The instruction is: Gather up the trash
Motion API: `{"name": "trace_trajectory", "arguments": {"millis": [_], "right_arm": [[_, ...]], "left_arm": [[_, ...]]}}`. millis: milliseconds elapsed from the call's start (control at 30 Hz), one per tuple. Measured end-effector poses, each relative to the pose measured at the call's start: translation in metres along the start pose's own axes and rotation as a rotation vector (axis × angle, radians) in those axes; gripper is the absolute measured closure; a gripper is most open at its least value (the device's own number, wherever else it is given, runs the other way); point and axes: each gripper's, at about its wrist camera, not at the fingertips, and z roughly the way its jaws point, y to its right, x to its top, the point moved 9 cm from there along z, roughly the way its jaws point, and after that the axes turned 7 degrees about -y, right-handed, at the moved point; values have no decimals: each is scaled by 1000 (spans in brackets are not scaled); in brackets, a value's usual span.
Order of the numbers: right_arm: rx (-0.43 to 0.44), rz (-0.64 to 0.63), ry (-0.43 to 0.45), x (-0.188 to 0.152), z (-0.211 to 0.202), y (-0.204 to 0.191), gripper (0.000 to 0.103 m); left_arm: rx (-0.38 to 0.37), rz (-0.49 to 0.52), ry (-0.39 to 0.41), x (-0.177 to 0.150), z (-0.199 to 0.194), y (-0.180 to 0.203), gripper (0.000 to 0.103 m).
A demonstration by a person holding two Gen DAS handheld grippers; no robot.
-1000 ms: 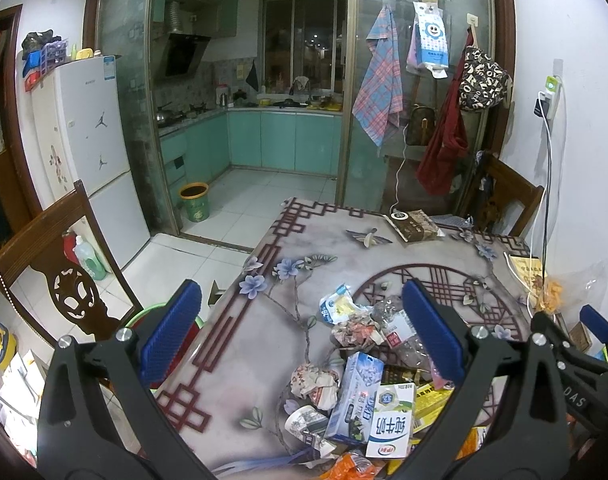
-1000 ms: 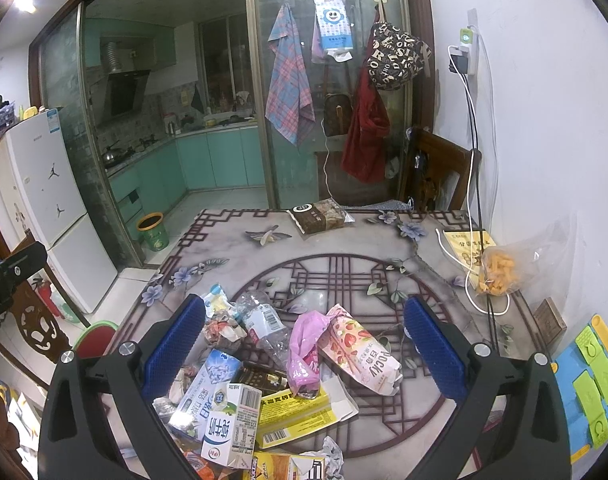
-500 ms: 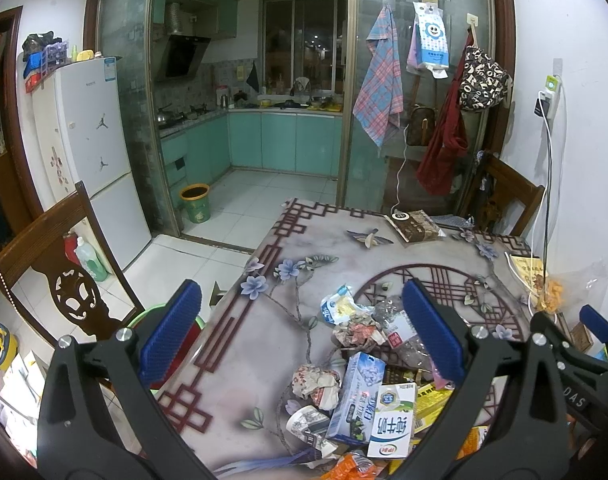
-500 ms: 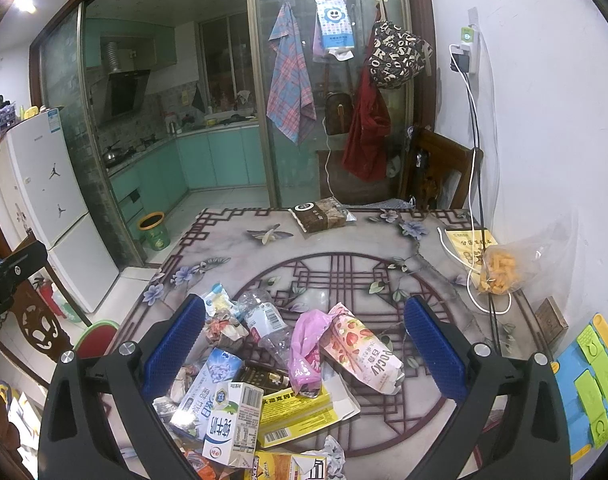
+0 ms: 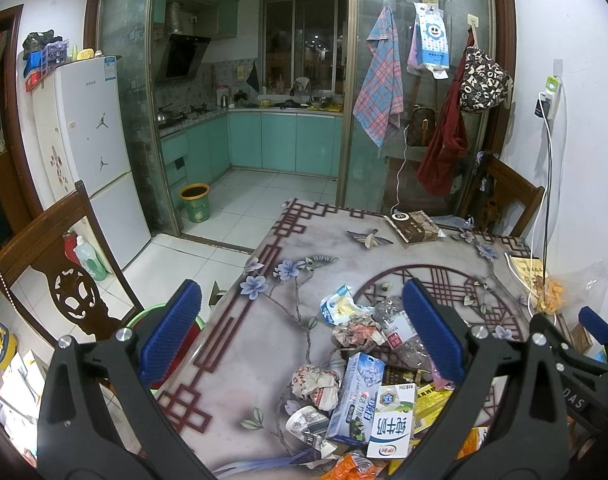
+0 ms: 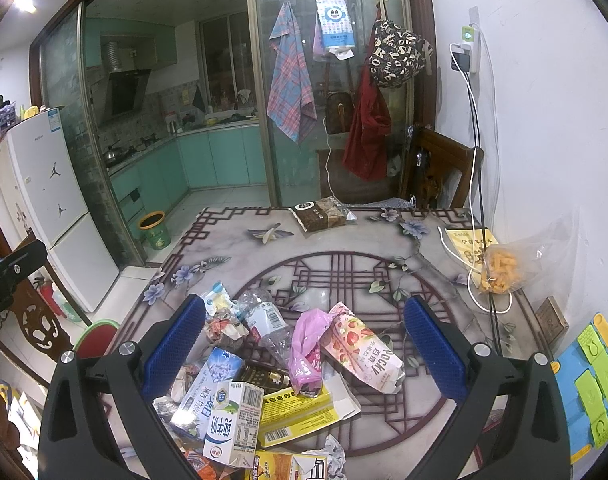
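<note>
Above trash pile point(image 6: 263, 368), both tools still open, unmoved

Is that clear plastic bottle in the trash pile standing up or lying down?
Lying down. The clear plastic bottle rests on its side on the table, crumpled, between the wrapper scraps and the pink bag.

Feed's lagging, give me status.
Left gripper open, empty. Right gripper open, empty, above trash pile. Nothing collected; crushed bottle and Pocky bag nearest.
</note>
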Motion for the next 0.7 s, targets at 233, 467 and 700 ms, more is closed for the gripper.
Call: {"name": "trace_trajectory", "arguments": {"millis": [233, 467, 700], "right_arm": [[0, 0, -2, 4, 0, 2, 7], [-3, -8, -13, -7, 4, 2, 7], [-7, -30, -134, -19, 58, 28, 7]], "left_arm": [[-30, -20, -18, 4, 7, 0, 4], [-47, -25, -57, -4, 21, -3, 4], [-111, -67, -195, -23, 52, -3, 4]]}}
